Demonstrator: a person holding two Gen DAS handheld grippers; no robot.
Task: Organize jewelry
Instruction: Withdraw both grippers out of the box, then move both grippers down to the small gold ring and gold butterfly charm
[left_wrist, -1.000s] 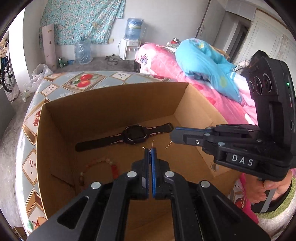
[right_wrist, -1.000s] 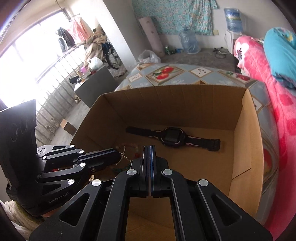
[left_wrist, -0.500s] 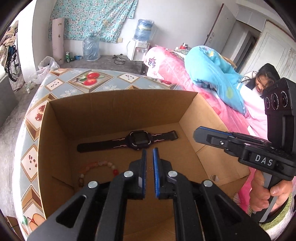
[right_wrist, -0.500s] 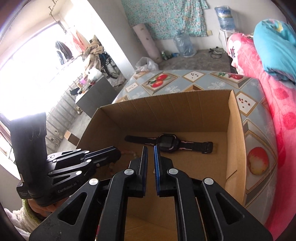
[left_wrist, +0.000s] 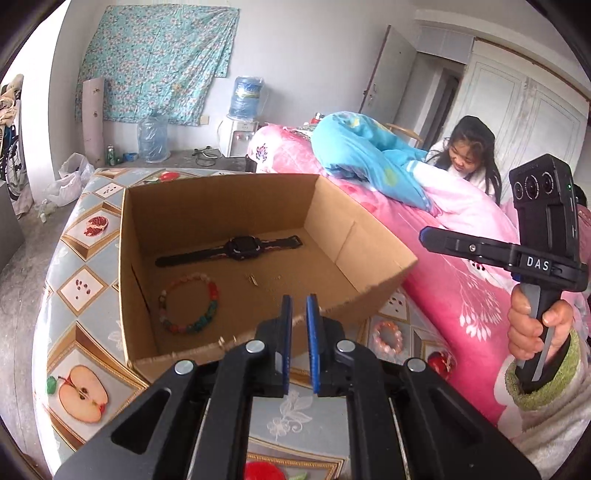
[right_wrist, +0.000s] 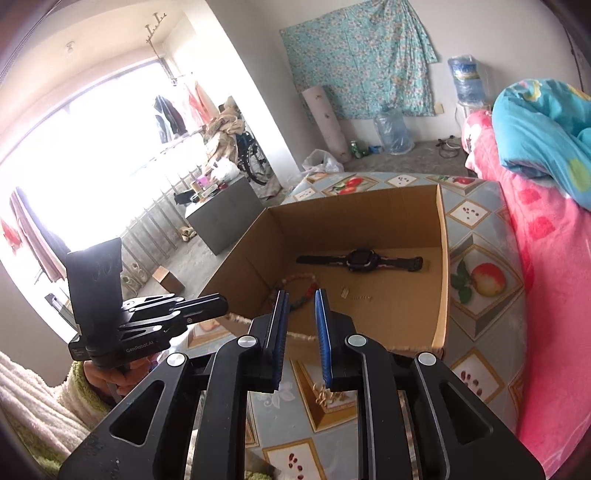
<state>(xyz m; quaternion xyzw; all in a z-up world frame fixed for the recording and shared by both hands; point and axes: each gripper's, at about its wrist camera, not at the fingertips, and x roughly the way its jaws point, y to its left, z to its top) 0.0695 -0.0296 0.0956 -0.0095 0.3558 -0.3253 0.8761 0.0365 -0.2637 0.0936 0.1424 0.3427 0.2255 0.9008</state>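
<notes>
An open cardboard box (left_wrist: 221, 206) (right_wrist: 351, 221) stands on the fruit-patterned table (left_wrist: 85, 288). Inside lie a black watch (left_wrist: 242, 248) (right_wrist: 360, 260), a multicoloured bead bracelet (left_wrist: 190, 301) (right_wrist: 297, 286) and a small gold chain piece (left_wrist: 253, 278) (right_wrist: 354, 295). My left gripper (left_wrist: 300, 299) (right_wrist: 221, 302) hovers at the box's near rim, its pads slightly apart with nothing between them. My right gripper (right_wrist: 301, 293) (left_wrist: 424, 234) hangs to the right of the box; its jaws are opening and hold nothing. A pink bead bracelet (left_wrist: 388, 336) lies on the table outside the box, and a gold piece (right_wrist: 325, 397) lies below my right fingers.
A bed with pink bedding (left_wrist: 461, 288) (right_wrist: 546, 240) borders the table on the right, with a blue quilt (left_wrist: 362, 155) on it and a person (left_wrist: 469, 155) behind. A grey cabinet (right_wrist: 221, 214) stands on the floor at the left, and water bottles (left_wrist: 153, 138) stand by the far wall.
Both grippers have pulled back and up out of the box and their jaws have parted. The gold piece held between them a second ago now lies on the box floor.
</notes>
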